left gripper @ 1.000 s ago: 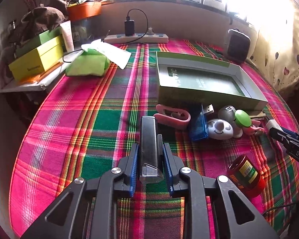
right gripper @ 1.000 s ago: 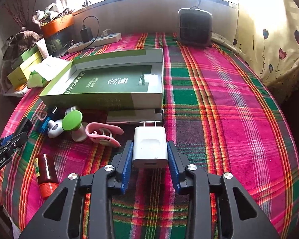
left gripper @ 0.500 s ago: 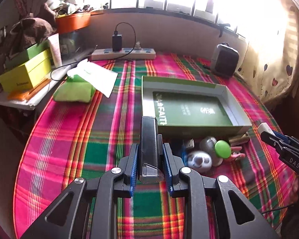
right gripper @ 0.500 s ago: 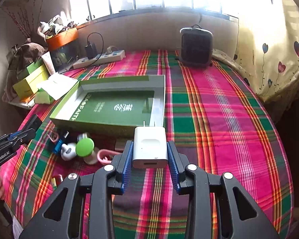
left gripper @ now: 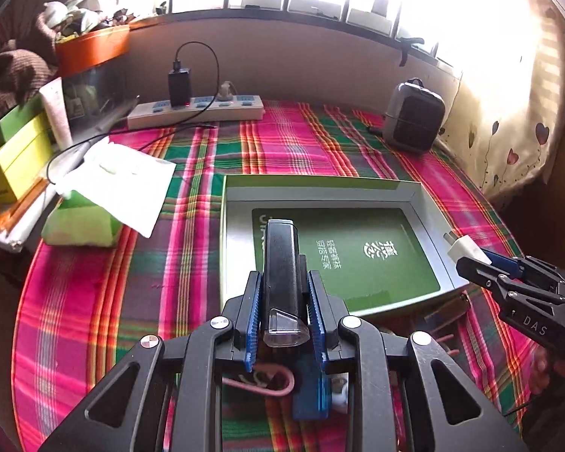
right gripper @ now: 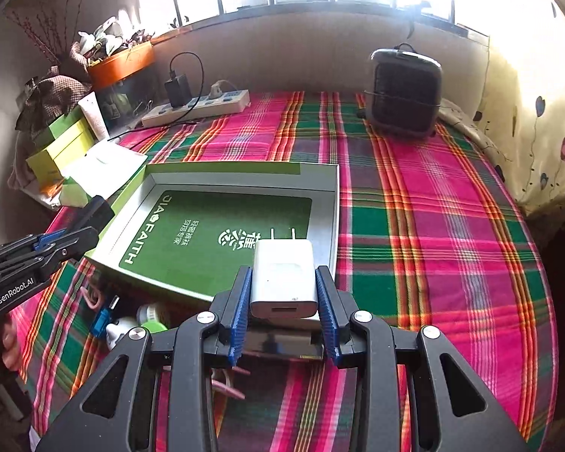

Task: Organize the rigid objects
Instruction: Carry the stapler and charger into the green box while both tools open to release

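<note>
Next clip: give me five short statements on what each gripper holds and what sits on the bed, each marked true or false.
1. The left gripper is shut on a black lighter. True.
2. The right gripper holds a red bottle. False: it holds a white charger plug.
3. The green box lid has nothing lying inside it. True.
4. The power strip has nothing plugged in. False: a black adapter sits in it.
5. The small heater lies inside the lid. False: it stands near the window.
</note>
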A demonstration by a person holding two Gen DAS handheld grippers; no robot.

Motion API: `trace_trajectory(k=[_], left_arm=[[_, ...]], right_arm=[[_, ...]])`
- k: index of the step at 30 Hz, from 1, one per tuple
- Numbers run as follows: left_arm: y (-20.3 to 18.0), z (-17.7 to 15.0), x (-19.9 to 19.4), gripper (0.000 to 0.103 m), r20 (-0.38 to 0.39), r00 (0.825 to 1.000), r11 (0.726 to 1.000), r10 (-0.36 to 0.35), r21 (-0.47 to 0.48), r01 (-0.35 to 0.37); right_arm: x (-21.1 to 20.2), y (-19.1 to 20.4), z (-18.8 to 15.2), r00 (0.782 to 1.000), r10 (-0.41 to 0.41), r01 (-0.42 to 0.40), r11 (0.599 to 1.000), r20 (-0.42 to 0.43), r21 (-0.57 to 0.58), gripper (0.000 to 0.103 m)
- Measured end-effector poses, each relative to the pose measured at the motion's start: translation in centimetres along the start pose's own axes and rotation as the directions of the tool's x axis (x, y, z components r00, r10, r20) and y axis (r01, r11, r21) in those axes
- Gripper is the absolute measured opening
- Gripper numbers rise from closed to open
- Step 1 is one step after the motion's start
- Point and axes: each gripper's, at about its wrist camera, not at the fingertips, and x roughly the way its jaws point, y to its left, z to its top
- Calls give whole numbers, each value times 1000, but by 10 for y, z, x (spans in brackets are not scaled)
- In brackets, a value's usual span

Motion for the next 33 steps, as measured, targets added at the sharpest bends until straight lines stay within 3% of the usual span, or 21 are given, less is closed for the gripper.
trace_trajectory(k=[15,33], left_arm=[[-13,10,47,23,-75,997,999,2,34,1],[-9,8,62,23,-106,994,1000,14,12,-13]], right_arm=[[52,12,17,997,14,-19,998,-78,-66,35],[66,16,17,996,-34,26,995,-86,-100,35]])
